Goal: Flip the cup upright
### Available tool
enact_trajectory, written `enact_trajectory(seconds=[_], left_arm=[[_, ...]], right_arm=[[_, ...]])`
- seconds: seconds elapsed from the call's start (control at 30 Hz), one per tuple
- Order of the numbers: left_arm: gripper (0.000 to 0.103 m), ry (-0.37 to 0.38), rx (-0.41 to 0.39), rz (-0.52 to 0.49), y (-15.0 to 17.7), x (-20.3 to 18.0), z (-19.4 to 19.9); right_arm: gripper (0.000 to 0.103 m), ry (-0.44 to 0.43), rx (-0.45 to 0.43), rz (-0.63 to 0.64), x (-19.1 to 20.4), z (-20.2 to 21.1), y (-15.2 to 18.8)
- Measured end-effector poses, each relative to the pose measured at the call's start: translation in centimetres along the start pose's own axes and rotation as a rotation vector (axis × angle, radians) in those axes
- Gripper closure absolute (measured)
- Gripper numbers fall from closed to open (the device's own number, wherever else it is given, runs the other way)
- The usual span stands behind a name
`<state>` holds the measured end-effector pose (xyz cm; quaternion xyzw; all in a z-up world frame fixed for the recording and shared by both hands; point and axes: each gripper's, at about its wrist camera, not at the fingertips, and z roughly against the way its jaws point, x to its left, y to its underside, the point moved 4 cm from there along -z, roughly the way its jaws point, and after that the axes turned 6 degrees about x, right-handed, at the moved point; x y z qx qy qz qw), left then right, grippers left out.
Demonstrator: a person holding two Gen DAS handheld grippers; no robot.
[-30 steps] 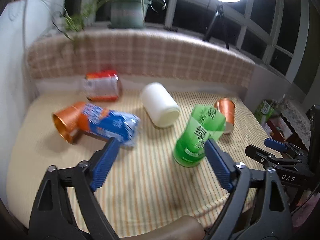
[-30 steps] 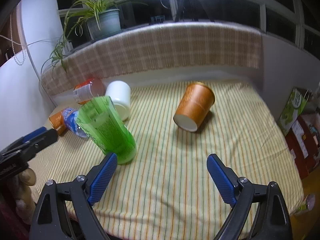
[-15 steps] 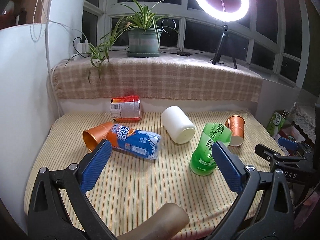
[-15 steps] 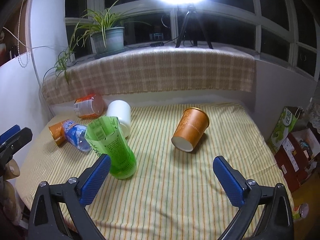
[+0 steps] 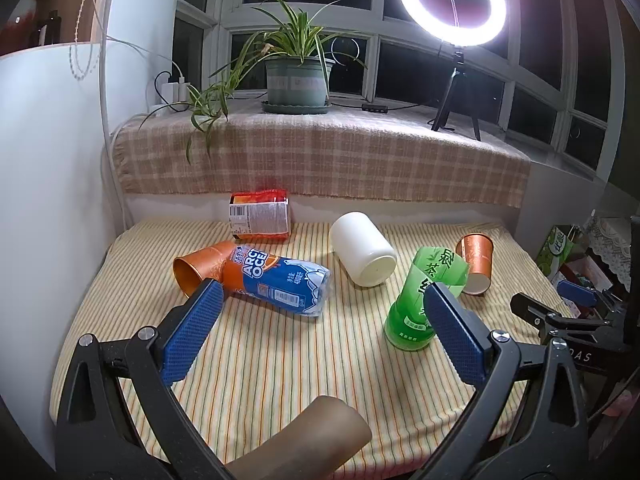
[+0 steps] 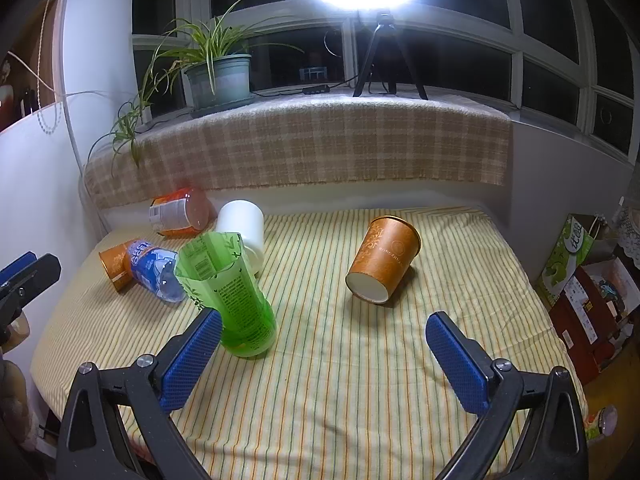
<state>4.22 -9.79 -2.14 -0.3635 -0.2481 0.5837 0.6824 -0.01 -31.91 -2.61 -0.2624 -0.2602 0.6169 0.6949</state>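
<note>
An orange paper cup (image 6: pixel 383 260) lies on its side on the striped cloth, base toward me; it also shows at the right in the left wrist view (image 5: pixel 475 257). A white cup (image 5: pixel 363 253) lies on its side near the middle, and also shows in the right wrist view (image 6: pixel 243 227). A second orange cup (image 5: pixel 202 266) lies on its side at the left, mouth toward me. My left gripper (image 5: pixel 320 336) is open and empty above the front of the table. My right gripper (image 6: pixel 324 360) is open and empty, short of the orange cup.
A green cut-off bottle (image 6: pixel 232 288) stands upright, leaning a little. A blue-labelled bottle (image 5: pixel 280 284) lies against the left orange cup. An orange-labelled jar (image 5: pixel 259 219) lies at the back. A plaid-covered sill (image 5: pixel 320 160) carries a potted plant (image 5: pixel 298 80) and ring light (image 5: pixel 452 2). Boxes (image 6: pixel 588 292) stand right of the table.
Both grippers have drawn back and risen, so more of the table and window shows. The objects on the cloth have not moved. Both grippers stay open.
</note>
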Motion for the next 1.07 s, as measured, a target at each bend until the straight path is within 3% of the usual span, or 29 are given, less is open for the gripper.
enact_trajectory(seconds=[1.07], left_arm=[[0.001, -0.035, -0.017, -0.015, -0.52, 0.8, 0.08]], right_arm=[[0.0, -0.012, 0.014, -0.002, 0.22, -0.28, 0.04]])
